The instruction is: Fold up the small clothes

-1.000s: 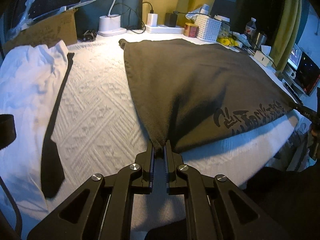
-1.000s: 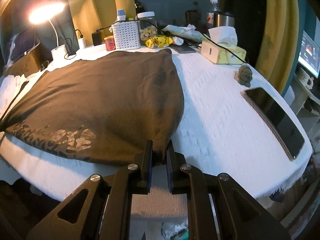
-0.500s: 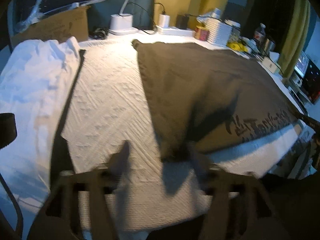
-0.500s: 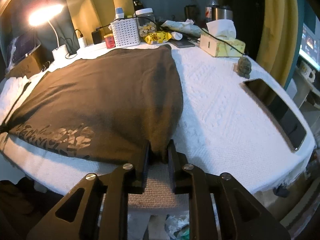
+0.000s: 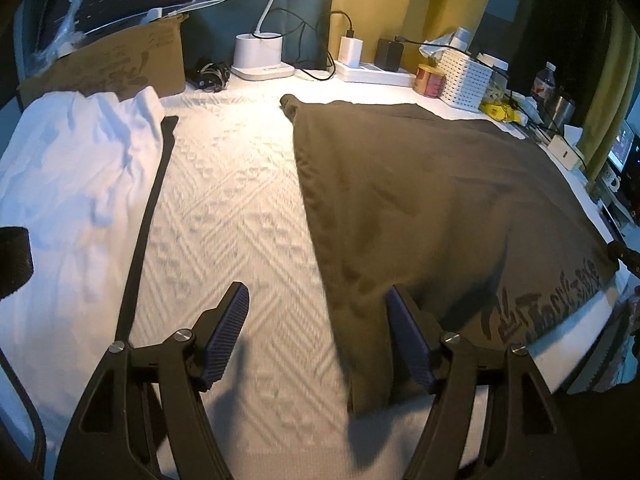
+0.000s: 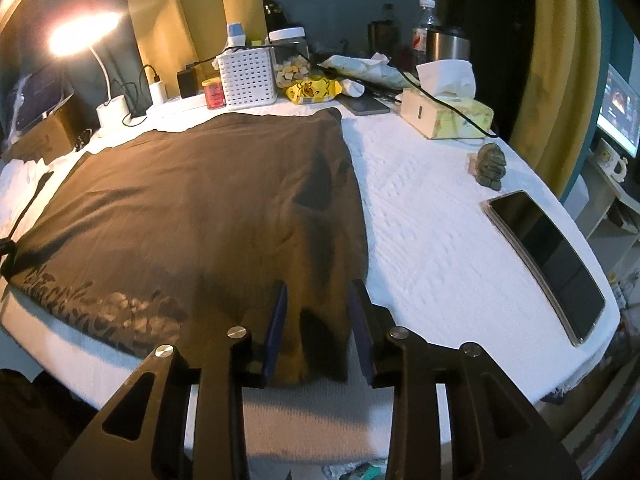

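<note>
A dark brown garment [image 5: 432, 208] with a printed logo lies flat on the white textured table cover [image 5: 232, 208]; it also shows in the right wrist view [image 6: 192, 208]. My left gripper [image 5: 316, 320] is open and empty, its jaws wide apart over the garment's near left corner. My right gripper [image 6: 318, 312] is open, its jaws standing either side of the garment's near right corner without pinching it.
A white garment [image 5: 72, 168] with a dark strap lies at the left. A lamp base [image 5: 260, 56], chargers, a white basket [image 6: 248, 76], tissue box [image 6: 448, 116], figurine [image 6: 490, 164] and tablet [image 6: 548, 256] ring the table. The table edge is just below both grippers.
Both grippers were shut on the garment's near corners a second ago. The left one opened wide first, then the right one opened; the garment now lies released on the table.
</note>
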`<state>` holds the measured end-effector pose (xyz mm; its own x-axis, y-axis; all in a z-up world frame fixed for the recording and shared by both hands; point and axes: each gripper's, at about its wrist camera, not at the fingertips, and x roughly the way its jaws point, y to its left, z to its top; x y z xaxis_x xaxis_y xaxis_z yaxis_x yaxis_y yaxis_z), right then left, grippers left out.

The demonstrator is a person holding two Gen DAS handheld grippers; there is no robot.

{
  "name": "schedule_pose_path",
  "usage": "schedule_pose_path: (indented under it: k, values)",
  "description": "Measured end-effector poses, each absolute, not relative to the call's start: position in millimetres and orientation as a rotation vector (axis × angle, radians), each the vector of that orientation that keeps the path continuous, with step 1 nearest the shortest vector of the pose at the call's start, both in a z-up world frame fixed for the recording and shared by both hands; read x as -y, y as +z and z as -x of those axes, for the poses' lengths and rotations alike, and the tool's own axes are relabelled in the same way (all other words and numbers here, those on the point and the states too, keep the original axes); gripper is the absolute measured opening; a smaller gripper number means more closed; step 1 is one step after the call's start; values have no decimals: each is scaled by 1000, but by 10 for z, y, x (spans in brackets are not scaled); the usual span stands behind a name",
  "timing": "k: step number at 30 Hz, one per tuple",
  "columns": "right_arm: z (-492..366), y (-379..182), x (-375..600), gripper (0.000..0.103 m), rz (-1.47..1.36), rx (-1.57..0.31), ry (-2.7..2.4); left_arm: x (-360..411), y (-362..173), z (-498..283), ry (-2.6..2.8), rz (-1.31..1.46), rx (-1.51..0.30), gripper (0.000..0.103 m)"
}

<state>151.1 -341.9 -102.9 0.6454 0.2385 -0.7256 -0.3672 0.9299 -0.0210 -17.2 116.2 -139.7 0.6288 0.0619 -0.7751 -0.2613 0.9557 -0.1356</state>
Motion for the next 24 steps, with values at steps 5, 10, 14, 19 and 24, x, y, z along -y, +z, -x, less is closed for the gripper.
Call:
schedule_pose_path:
  k: [5, 10, 14, 19, 24]
  values:
    - [-1683, -1022, 3328, 34, 167, -816, 350, -1212, -1367, -71, 170, 229, -883, 71]
    - [-1883, -986, 3242, 34, 164, -819, 352, -1244, -1355, -338, 154, 214, -892, 71]
    - [-2023, -972, 3188, 34, 165, -827, 352, -1286, -1337, -546, 143, 209, -884, 71]
    - [-2199, -951, 3150, 34, 154, -834, 348, -1369, -1331, -779, 134, 201, -875, 71]
    - [-2354, -943, 3100, 34, 146, -836, 344, -1515, -1387, -990, 146, 214, -885, 71]
